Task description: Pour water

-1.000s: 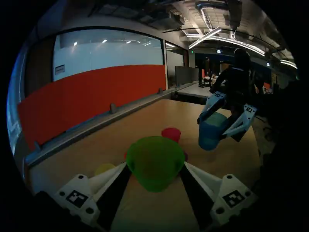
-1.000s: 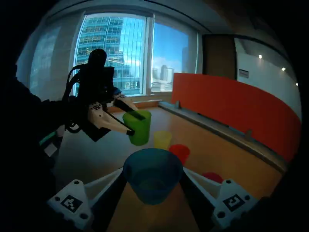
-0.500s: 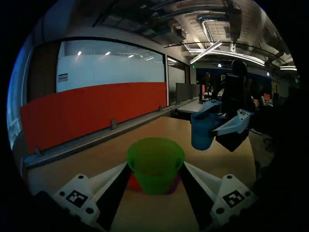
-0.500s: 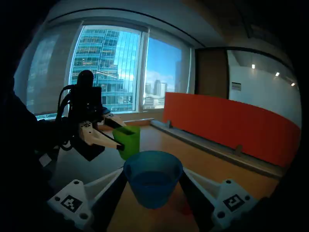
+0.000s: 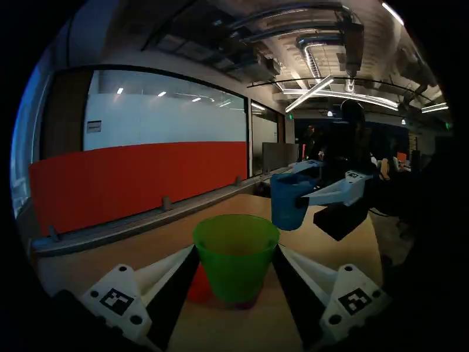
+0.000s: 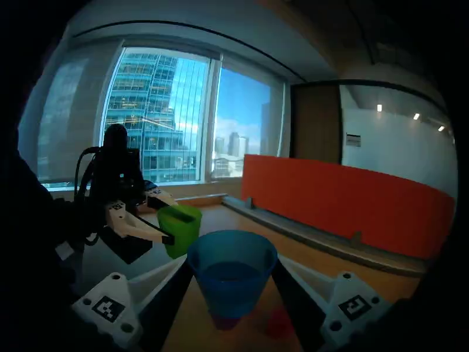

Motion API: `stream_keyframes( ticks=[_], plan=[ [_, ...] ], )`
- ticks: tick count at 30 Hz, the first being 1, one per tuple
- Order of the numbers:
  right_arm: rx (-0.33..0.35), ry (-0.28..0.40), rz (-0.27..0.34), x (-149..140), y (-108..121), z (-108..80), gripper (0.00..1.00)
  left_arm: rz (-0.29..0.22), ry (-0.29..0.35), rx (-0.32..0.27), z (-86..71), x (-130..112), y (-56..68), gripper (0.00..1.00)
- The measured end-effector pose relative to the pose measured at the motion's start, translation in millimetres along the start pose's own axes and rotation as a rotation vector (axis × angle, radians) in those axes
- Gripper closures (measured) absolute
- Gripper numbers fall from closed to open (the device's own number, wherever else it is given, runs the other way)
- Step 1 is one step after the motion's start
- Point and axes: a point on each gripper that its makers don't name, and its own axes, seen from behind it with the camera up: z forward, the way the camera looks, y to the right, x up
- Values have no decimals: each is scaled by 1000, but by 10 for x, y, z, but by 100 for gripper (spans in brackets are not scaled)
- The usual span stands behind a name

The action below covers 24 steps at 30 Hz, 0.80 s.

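My left gripper [image 5: 235, 264] is shut on a green cup [image 5: 235, 253], held upright above the wooden table [image 5: 146, 249]. My right gripper [image 6: 232, 276] is shut on a blue cup [image 6: 231, 270] with water in it, also upright. In the left gripper view the blue cup [image 5: 288, 199] hangs just right of and beyond the green one, close to its rim, held by the right gripper [image 5: 305, 196]. In the right gripper view the green cup [image 6: 179, 229] sits left of the blue one, in the left gripper [image 6: 170, 232].
A red cup [image 5: 199, 286] stands on the table behind the green one; red shapes [image 6: 275, 322] show under the blue cup. An orange partition [image 5: 135, 176] with a rail runs along the table's far edge. Windows [image 6: 164, 117] lie beyond.
Both cups have risen and come closer together. The table and the small cups on it have dropped lower in both views; the yellow cup has gone out of sight.
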Motion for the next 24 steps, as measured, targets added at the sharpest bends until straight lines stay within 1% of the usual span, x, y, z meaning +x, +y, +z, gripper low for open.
stream_keyframes(
  ticks=[5,14,24],
  plan=[
    [-5,20,-4,96,51,25,9,7,12,-5,2,51,55,15],
    [-14,41,-42,301,155,79,9,16,26,-23,21,88,209,15],
    [-2,58,-136,559,190,169,9,10,38,-29,45,74,273,15]
  ],
)
